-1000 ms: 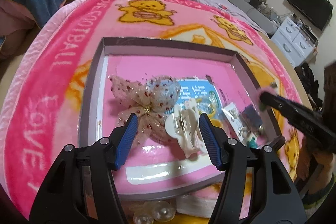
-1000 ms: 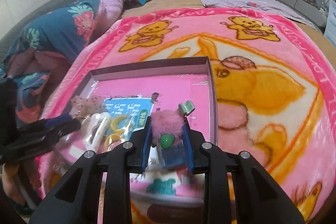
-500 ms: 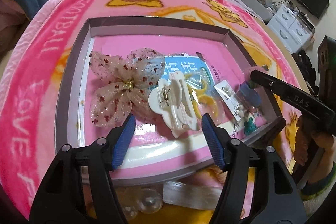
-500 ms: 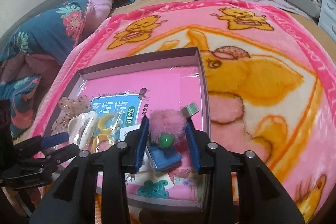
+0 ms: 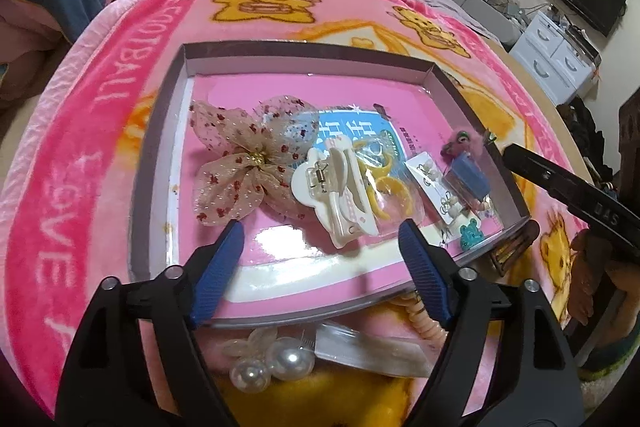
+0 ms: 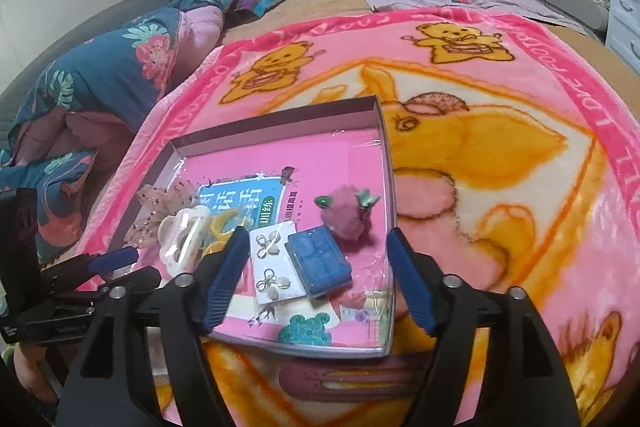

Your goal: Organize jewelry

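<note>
**Operator:** Right wrist view has my right gripper with jaws opening and nothing pinched; the fuzzy pink clip lies in the tray near its right wall.

**Partner:** And the other one?

**Operator:** My left gripper is opening too, empty, over the tray's near edge. The bow, white claw clip and earring card are already in the tray.

**Partner:** What's left?

**Operator:** I'd say the pearl clip and dark barrette, on the blanket just outside the near edge. Plenty of bare floor toward the tray's far wall.
</note>
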